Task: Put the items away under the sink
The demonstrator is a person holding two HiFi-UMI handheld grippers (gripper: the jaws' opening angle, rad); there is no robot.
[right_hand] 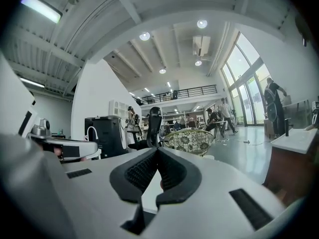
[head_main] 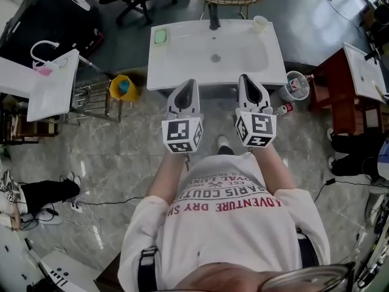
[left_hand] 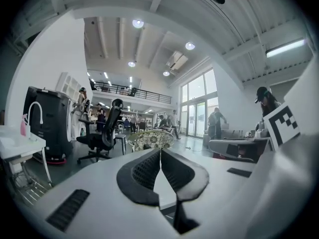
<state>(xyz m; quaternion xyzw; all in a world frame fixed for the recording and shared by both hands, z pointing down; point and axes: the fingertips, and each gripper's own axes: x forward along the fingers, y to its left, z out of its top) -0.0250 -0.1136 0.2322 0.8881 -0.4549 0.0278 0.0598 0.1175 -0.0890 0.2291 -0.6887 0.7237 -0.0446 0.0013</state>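
A white sink unit (head_main: 182, 72) stands in front of me, with a dark faucet (head_main: 214, 18) at its back. On its top sit a green soap dish (head_main: 160, 36) at the left corner and a white cup (head_main: 260, 23) at the right. My left gripper (head_main: 191, 85) and right gripper (head_main: 245, 79) are held side by side over the sink's front edge, both shut and holding nothing. In the left gripper view the black pads (left_hand: 144, 171) meet at the tip, as do the pads (right_hand: 142, 171) in the right gripper view. The space under the sink is hidden.
A yellow bucket (head_main: 123, 87) stands on the floor left of the sink. A round bin (head_main: 296, 84) and a lying bottle (head_main: 282, 109) are at its right. A red cabinet (head_main: 331, 81) is further right, a second white sink (head_main: 51, 87) and metal rack (head_main: 91, 101) at left.
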